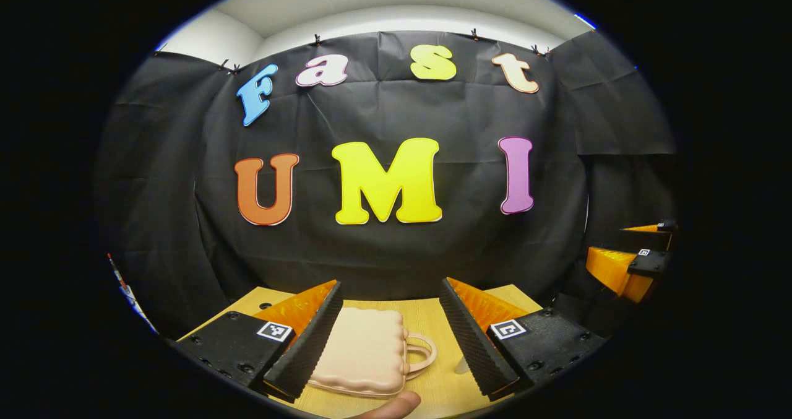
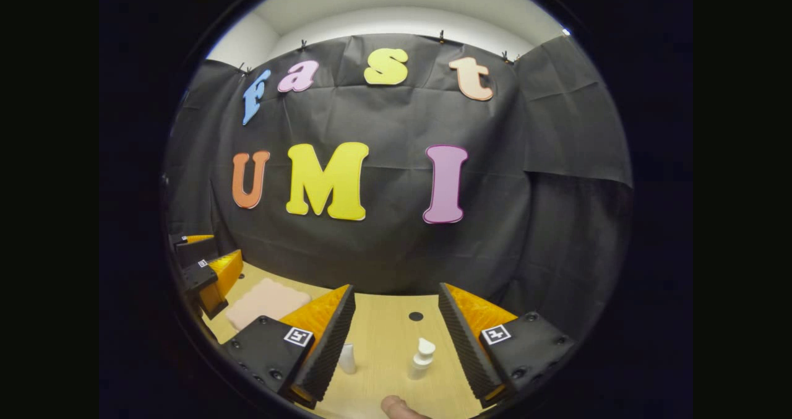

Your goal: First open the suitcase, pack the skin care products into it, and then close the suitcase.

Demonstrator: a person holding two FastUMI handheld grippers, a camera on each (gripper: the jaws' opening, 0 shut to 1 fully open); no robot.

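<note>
A small pale pink suitcase [image 1: 365, 351] with a loop handle lies shut and flat on the wooden table [image 1: 427, 311], between and beyond the fingers of my left gripper [image 1: 393, 338], which stands open above it. In the right gripper view the same suitcase [image 2: 266, 302] lies at the left. My right gripper [image 2: 396, 338] is open over the table, with a white pump bottle [image 2: 422, 357] standing between its fingers and a small white tube [image 2: 348, 358] beside its left finger. Nothing is held.
The other gripper [image 1: 631, 264] hangs at the right edge of the left gripper view, and the left one [image 2: 207, 270] at the left edge of the right gripper view. A fingertip [image 1: 396, 405] shows at the bottom. A dark round hole [image 2: 416, 315] marks the tabletop.
</note>
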